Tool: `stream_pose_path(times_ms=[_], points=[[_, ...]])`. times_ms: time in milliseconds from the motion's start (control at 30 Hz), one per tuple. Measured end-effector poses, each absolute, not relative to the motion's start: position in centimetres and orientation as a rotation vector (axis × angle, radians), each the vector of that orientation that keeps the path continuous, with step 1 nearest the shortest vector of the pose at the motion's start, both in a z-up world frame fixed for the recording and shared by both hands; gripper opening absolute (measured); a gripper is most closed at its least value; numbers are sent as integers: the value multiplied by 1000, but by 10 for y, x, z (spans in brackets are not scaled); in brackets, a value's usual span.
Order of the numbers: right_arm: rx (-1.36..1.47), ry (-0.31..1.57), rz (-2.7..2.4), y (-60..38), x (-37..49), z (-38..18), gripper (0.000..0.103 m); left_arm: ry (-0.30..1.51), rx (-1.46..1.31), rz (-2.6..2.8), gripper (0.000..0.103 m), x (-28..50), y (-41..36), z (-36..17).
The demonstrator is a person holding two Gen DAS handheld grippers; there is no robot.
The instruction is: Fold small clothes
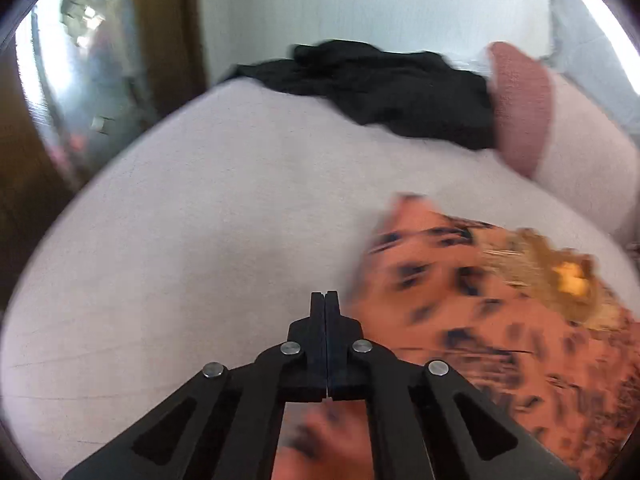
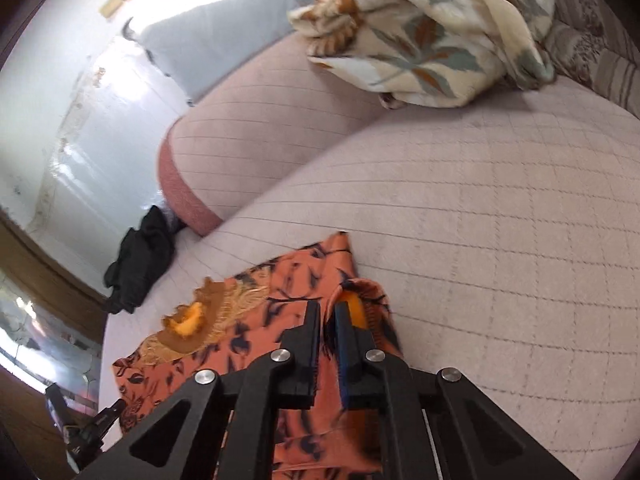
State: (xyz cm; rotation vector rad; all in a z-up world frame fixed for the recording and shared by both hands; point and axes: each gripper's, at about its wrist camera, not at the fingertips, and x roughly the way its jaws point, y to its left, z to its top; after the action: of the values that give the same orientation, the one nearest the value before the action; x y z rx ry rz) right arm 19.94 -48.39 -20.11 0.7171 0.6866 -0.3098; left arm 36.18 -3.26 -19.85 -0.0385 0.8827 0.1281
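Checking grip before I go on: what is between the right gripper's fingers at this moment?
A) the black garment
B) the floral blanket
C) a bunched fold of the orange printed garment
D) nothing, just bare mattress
C: in the right wrist view the right gripper has a ridge of the orange printed garment standing up between its fingers.

"Did any writing show, a label or a brand or a number?"

"None that could be read. Neither wrist view carried legible text."

"Not even on the cloth?"

"Only a printed pattern of dark leaves, no letters."
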Motion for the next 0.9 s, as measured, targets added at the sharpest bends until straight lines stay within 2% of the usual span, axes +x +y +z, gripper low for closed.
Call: stream_pose_path(times_ms=[133,200,367,433,500,633,733,767,800,900], points=[[727,717,-320,-485,201,-205,9,977,-213,153,0,371,10,-207],[731,718,-309,-487,202,-205,9,964,-283,135,0,367,17,-202],[722,678,-268,-481,197,-197,9,895,-221,-11,1,353,-24,-173],[707,681,-268,-479,197,-196,9,885,-129,-60,10,345,-50,-171],[683,648,-353,-484,189,-191,9,890,-58,-86,32,344,-66,-174],[660,560,-429,-498,173,-177,11,910,29,-76,37,341,-84,-187],[695,630,-288,-493,184,-182,11,920,101,-49,37,338,-87,-190],[701,664,-251,-489,190,-186,11,918,138,-25,42,338,-90,-192],[698,704,-219,-483,197,-191,11,921,193,12,52,339,-90,-197],[619,888,-221,-464,220,-215,11,940,214,27,60,337,-80,-207]])
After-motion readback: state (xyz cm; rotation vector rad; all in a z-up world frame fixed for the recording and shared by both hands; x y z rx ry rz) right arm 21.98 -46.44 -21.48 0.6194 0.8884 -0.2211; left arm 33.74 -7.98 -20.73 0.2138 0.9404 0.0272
